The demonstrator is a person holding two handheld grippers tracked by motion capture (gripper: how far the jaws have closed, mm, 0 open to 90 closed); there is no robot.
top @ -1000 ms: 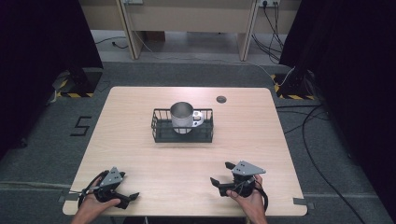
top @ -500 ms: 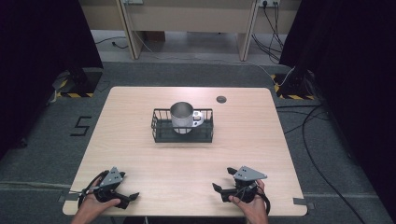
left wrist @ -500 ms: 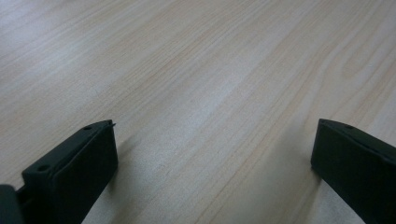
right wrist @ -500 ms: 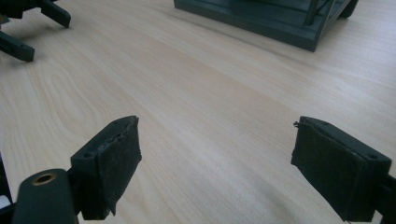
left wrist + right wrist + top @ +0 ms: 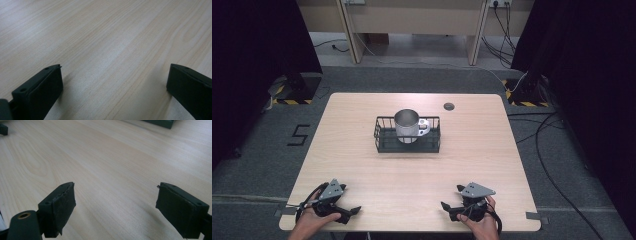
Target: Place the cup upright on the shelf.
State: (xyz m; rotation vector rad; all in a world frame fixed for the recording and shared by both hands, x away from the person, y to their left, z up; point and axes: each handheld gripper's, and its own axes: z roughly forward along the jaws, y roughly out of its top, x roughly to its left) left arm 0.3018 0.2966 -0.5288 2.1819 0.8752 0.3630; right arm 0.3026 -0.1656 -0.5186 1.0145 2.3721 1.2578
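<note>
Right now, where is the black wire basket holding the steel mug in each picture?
High view: black wire basket at the table's centre, beyond both hands.
Left gripper view: bare wood lies ahead of the jaws.
Right gripper view: likely the dark edge at the top right corner.
Shared landmark: pale wood-grain tabletop.

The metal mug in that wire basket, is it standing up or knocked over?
Standing up. The mug sits inside the basket with its round mouth facing upward and its handle sticking out sideways.

A mug (image 5: 407,125) stands in the basket (image 5: 407,144) at mid-bench (image 5: 362,170); nearer than the basket, the left hand-held gripper (image 5: 353,212) and right hand-held gripper (image 5: 448,210).
</note>
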